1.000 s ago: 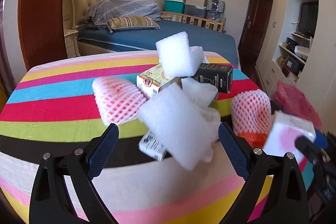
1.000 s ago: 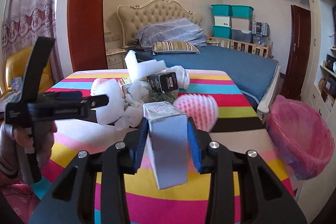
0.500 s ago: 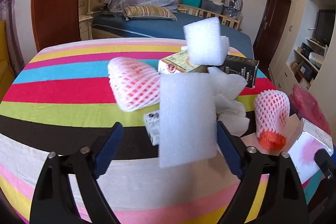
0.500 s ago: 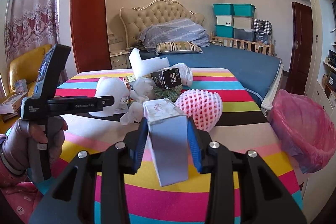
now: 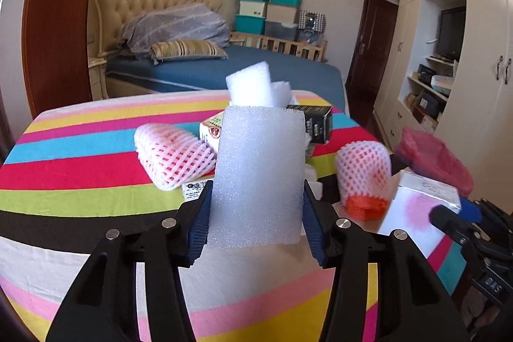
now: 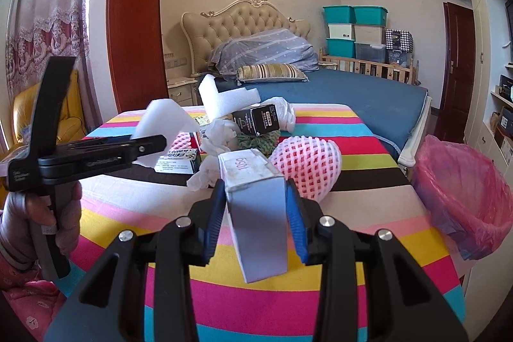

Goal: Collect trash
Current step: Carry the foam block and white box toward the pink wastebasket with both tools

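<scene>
Trash: left gripper (image 5: pixel 256 213) just clamped porous foam slab (image 5: pixel 258 178); right gripper (image 6: pixel 255 213) pinches smooth carton (image 6: pixel 256 213).

a table draped in a cloth of bright pink, yellow, blue, red, green, black and white stripes (image 5: pixel 80 156) carries a heap of litter near its far side. on it lie a flattened pink foam fruit net (image 5: pixel 173 154), a rounded pink net sleeve with an orange end (image 5: pixel 364 175), crumpled white tissue (image 6: pixel 221 135), a black carton (image 6: pixel 256 120) and a small white printed box (image 6: pixel 176 162).
</scene>
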{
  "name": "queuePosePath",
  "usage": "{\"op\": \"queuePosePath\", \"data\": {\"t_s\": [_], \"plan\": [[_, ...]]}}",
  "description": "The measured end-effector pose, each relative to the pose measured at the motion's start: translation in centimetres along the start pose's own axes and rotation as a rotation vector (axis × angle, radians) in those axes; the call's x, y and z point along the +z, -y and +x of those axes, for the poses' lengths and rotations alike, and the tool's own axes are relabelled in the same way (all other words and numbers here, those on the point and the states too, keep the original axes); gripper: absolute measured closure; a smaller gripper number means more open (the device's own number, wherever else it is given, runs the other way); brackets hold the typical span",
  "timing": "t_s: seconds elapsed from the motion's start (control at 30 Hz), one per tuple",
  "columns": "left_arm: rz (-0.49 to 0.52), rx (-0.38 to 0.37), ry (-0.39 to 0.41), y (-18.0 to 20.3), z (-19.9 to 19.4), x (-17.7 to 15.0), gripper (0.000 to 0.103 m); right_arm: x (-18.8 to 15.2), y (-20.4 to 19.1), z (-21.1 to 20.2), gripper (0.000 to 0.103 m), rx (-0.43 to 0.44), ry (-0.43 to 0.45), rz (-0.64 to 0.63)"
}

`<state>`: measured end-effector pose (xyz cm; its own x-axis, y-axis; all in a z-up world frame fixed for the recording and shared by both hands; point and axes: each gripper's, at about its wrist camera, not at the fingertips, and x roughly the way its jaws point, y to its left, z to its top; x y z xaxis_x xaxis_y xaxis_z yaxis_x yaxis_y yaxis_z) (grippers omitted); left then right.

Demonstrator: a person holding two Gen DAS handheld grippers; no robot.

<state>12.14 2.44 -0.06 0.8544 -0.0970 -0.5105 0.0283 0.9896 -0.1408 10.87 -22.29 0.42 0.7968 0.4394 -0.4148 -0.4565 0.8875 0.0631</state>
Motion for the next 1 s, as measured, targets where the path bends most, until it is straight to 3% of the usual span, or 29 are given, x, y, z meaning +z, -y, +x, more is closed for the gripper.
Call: {"op": "queuePosePath", "data": {"t_s": [0.6,1.0], "plan": [[0.180,-0.003,0.013,4.1,-1.6,-2.6,0.055,-0.4,1.8,-1.8,0.067,-0.018,0.037,0.068],[0.240,-0.005,-0.001,6.0,-1.6,-3.1,0.055,-0.4,3.2,-2.7,0.067,-0.040,0.058,0.094]]}}
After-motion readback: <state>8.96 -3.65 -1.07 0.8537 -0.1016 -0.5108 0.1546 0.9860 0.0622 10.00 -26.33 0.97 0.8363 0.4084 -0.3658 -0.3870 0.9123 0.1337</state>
